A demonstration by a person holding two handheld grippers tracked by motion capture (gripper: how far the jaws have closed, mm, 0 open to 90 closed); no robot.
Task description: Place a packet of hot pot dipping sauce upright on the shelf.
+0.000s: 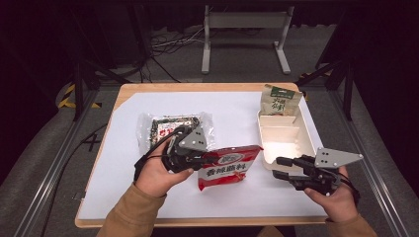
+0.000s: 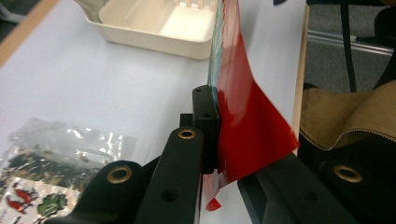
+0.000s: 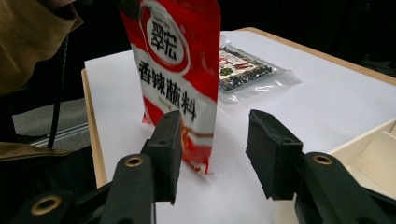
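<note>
Bright lit white table point(image 1: 232, 106), dark surroundings, glare in cream tray point(image 1: 284, 140), soft blurred foreground in gripper views

red packet point(image 2: 243, 116) top cut off by frame edge — clear packet point(image 2: 51, 182) cropped too

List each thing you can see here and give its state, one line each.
Red packet: sealed, lifted off the table, gripped at one edge.
Clear packet: sealed, lying flat.
Green packet: propped upright at the tray's far end.
Tray: open, near compartments empty.
Left gripper: shut on the red packet.
Right gripper: fingers apart, holding nothing.
</note>
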